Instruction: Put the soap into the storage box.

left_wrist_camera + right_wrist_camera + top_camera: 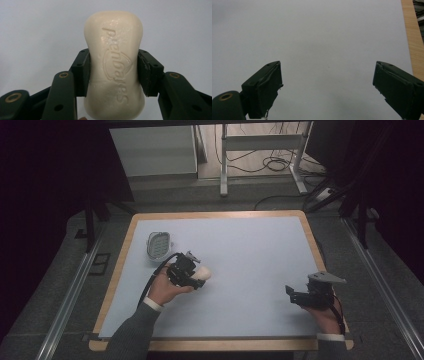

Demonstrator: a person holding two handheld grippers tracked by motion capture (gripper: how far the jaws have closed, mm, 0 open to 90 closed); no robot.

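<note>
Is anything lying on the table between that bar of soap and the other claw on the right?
No. In the high view the pale mat is bare between the soap held in the left gripper and the open right gripper.

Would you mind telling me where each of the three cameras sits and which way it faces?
High view: above the person's side, looking forward and down on the table; both forearms, left gripper, right gripper and soap dish show.
Left gripper view: rides the left gripper, looking along its jaws clamped on the soap bar.
Right gripper view: rides the right gripper, open jaws over the mat.
Shared: soap bar in high and left gripper views.
</note>
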